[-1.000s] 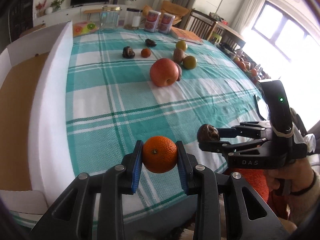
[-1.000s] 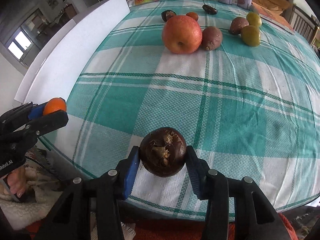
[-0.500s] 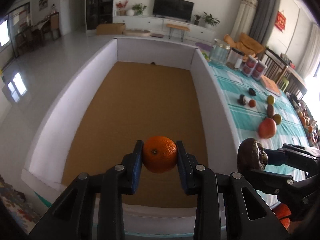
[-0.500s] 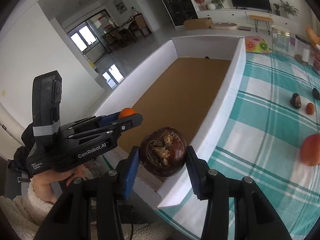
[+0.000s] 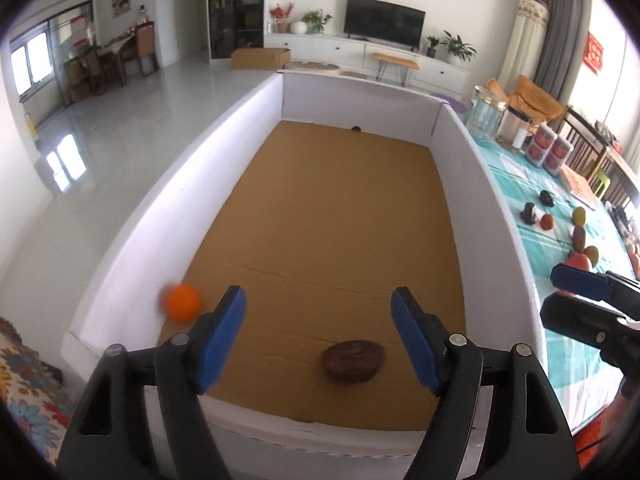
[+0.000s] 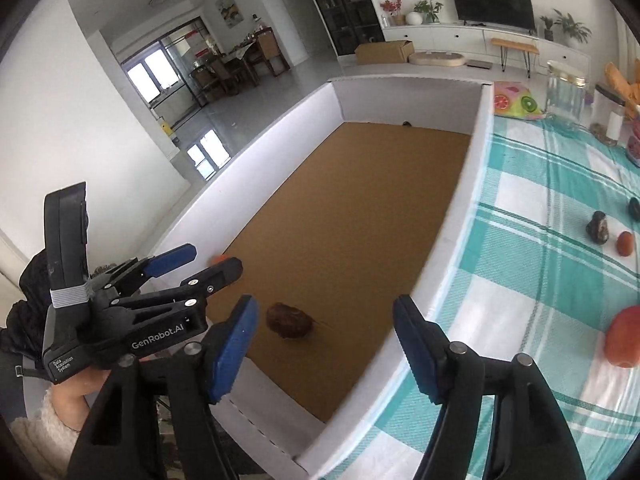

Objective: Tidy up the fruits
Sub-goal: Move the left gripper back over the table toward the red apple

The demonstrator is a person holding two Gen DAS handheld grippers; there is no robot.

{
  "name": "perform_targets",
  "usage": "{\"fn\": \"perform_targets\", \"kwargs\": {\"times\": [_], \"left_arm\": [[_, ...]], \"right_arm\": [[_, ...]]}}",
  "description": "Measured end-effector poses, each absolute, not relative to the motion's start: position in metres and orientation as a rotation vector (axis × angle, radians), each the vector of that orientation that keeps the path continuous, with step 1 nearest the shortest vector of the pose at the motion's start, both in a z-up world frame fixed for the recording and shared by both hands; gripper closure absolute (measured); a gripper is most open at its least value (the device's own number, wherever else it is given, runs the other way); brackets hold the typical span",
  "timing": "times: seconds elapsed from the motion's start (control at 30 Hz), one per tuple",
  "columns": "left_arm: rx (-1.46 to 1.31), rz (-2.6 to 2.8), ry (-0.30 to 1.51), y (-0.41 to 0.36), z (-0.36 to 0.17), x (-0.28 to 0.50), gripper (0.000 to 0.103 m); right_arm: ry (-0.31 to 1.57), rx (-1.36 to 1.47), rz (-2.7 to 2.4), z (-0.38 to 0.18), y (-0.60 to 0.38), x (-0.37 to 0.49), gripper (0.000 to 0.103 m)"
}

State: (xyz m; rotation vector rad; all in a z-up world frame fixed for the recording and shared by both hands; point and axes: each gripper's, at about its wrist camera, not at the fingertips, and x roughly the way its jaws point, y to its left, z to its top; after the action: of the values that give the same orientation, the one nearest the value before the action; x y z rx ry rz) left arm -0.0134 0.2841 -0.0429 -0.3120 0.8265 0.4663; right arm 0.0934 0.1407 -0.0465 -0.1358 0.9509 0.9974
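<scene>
Hovering over the near end of the white-walled box (image 5: 476, 168), we hold both grippers with their jaws opening and nothing between the pads. Ahead of the left gripper (image 5: 318, 334) the brown cardboard floor runs bare all the way to the far wall, so there is wide room forward; just outside its left jaw the orange (image 5: 183, 303) sits blurred against the box's left wall, and inside the gap, close to its right jaw, the dark brown fruit (image 5: 353, 361) lies on the floor near the front edge. From the right gripper (image 6: 322, 346) that same brown fruit (image 6: 289, 321) shows just beyond and inside its left jaw, and only a sliver of the orange (image 6: 219, 259) peeks out behind the left gripper's fingers (image 6: 170, 260). The box's right wall passes under the right jaw of the right gripper, so that jaw hangs about over the rim, with the checked tablecloth (image 6: 540, 248) beyond it. Off past that right jaw, well apart on the cloth, we see a red apple (image 6: 624, 336), a small orange fruit (image 6: 625, 243) and a dark fruit (image 6: 597, 227). The front rim of the box lies right beneath both pairs of jaws
</scene>
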Motion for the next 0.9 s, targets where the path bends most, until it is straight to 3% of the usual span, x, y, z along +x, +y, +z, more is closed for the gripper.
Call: {"fn": "perform_targets", "kwargs": {"times": [0.03,0.13,0.4,0.6,0.9], "left_arm": [[-0.312,0.444,0.82,0.277,-0.041,-0.012,0.026],[-0.303,0.346,0.803,0.248,-0.032,-0.004,0.026],[-0.236,-0.048,0.832,0.12,-0.022,0.025,0.023],[-0.198,-0.196,0.91,0.044,-0.054,0.06,0.023],[-0.069,-0.029,0.954,0.037,-0.124,0.128,0.023]], "right_arm": [[0.932,-0.127,0.959,-0.043,0.125,0.095,0.018],[0.88,-0.104,0.811,-0.041,0.07,0.099,0.008],[0.866,0.015,0.271,-0.078,-0.094,0.136,0.004],[0.88,0.125,0.036,-0.104,-0.189,0.162,0.004],[0.858,0.215,-0.038,-0.128,-0.223,0.165,0.004]]}}
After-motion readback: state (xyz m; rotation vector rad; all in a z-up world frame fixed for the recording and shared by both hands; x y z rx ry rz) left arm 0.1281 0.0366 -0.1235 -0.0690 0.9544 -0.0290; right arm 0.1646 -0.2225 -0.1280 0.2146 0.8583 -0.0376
